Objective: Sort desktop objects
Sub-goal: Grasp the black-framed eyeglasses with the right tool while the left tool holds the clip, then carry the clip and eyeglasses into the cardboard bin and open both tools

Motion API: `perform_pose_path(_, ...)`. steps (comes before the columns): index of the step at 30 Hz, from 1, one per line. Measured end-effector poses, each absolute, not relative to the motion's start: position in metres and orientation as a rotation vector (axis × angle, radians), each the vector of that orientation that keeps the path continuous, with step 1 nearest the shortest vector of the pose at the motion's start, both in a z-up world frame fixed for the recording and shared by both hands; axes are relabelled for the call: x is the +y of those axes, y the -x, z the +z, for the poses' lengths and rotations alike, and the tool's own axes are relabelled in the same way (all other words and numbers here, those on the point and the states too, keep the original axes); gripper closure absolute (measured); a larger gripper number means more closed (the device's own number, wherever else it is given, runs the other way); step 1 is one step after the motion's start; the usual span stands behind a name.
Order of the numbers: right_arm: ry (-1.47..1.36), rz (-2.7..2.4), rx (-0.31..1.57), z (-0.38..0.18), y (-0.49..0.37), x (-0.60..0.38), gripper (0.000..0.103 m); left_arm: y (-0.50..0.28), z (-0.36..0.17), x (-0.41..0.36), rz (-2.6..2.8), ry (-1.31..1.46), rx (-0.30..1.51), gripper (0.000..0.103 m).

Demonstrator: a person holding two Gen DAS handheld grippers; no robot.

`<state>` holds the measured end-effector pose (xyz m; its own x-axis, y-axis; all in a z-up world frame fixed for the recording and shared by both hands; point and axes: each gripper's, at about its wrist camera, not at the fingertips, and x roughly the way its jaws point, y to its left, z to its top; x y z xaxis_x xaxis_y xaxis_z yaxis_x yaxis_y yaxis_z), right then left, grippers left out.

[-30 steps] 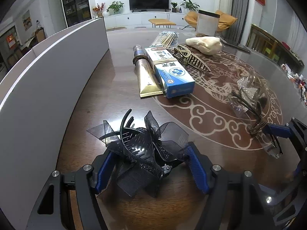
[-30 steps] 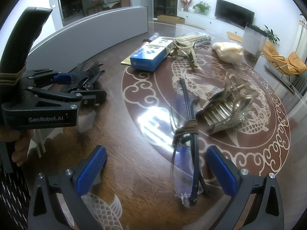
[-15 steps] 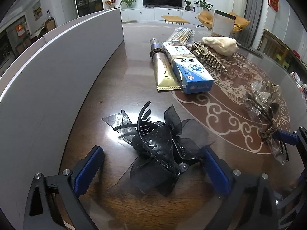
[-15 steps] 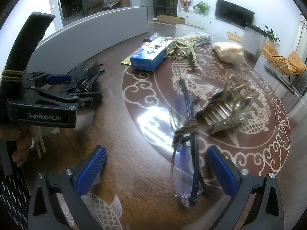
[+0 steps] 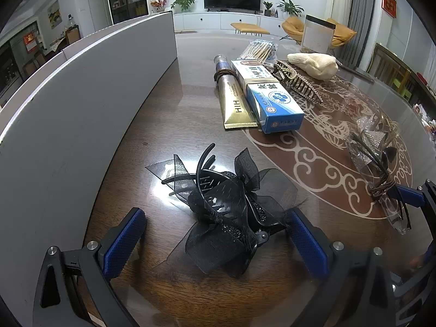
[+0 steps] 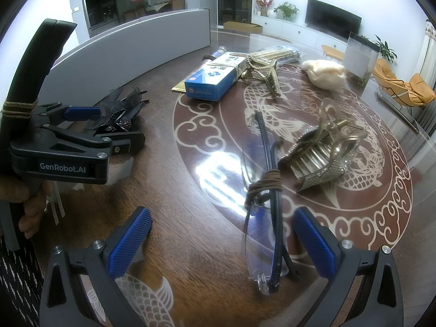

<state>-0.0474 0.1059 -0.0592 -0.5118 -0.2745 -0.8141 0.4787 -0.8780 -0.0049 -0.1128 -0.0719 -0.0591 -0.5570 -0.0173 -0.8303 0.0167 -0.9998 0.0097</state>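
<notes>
black bow clip set down, glasses next in line

the left hand-held gripper [image 5: 215, 242] stands with its jaws spread wide around the black bow hair clip [image 5: 226, 204], which rests on the tabletop [image 5: 169, 114] near the grey divider panel [image 5: 81, 103]; the pads are clear of it, so this looks like a finished placement. the right hand-held gripper [image 6: 220, 242] is also wide, empty, poised over the folded glasses [image 6: 268, 226], tied with a brown cord and lying partly between its pads. beside them sits the rhinestone claw clip [image 6: 318, 160]. the next move likely calls for lifting the left one clear without snagging the mesh, then closing the right on the glasses' bundled middle.
</notes>
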Motion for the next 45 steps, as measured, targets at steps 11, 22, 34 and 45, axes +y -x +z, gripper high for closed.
perform_pose_path(11, -1.227, -2.385, 0.319, -0.059, 0.047, 0.106, 0.000, 0.113, -0.060, -0.072, -2.755, -1.470, -0.002, 0.000)
perform_pose_path(22, -1.318, -2.225, 0.152, -0.036, 0.078, 0.120, 0.009, 0.118, -0.059, -0.070, -2.754, -1.496, -0.011, 0.000)
perform_pose_path(34, -1.430, -2.209, 0.178, -0.022, 0.066, 0.129, 0.091, 0.096, -0.028, -0.050, -2.999, -1.345, -0.055, 0.034)
perform_pose_path(45, -1.145, -2.297, 0.011, 0.069, 0.041, 0.136, 0.092, 0.012, 0.054, -0.095, -3.115, -1.074, 0.188, 0.034)
